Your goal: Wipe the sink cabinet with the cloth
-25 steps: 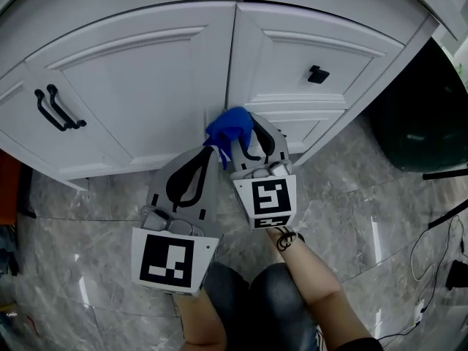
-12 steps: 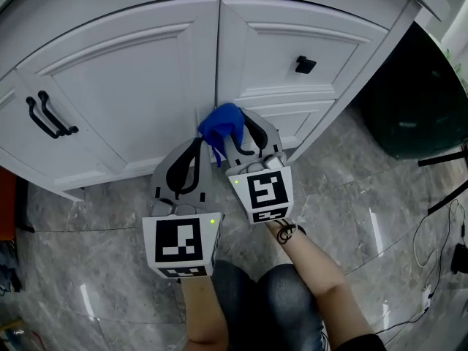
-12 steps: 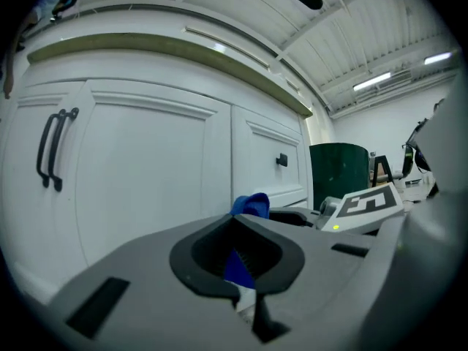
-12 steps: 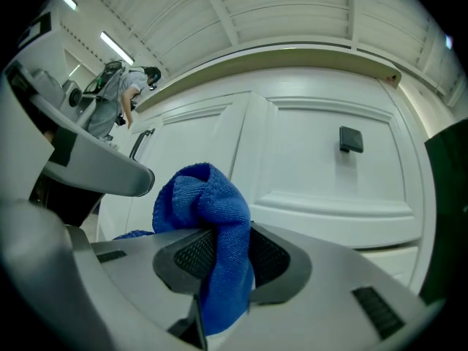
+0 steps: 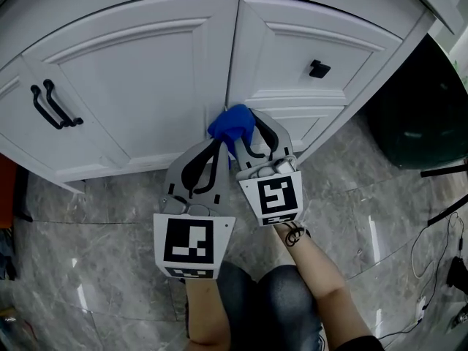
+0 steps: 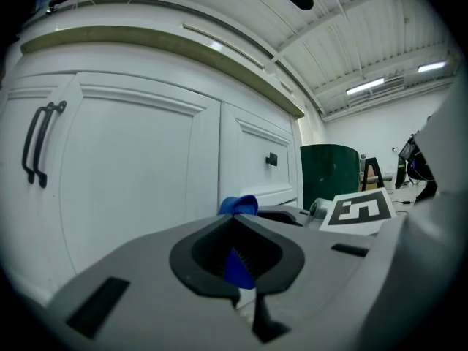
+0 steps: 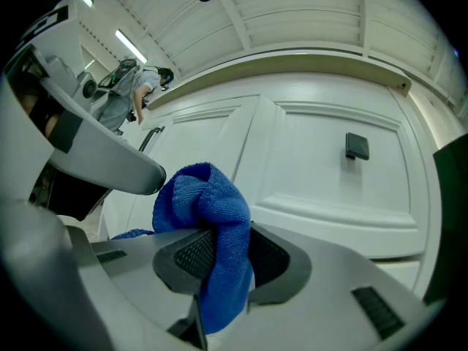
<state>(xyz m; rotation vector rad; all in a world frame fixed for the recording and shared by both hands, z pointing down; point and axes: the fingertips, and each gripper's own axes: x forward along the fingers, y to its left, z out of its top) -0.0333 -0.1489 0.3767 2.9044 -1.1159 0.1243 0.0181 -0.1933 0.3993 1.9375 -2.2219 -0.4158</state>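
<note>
Cloth [image 7: 201, 196] clamped in right claw [image 7: 223, 243], bunched ahead of tips so fabric, not claw, meets cabinet [image 5: 146, 86] low at door seam. Left claw [image 6: 235, 221] closed alongside, blue sliver in its gap; probably idle

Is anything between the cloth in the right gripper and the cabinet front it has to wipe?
Nothing visible. The cloth, clamped in the right gripper, sits at the cabinet front; the left gripper is alongside, not between.

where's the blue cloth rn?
Head view, centre: the cloth is clamped in the right hand-held gripper, up against the sink cabinet at its middle seam.
</note>
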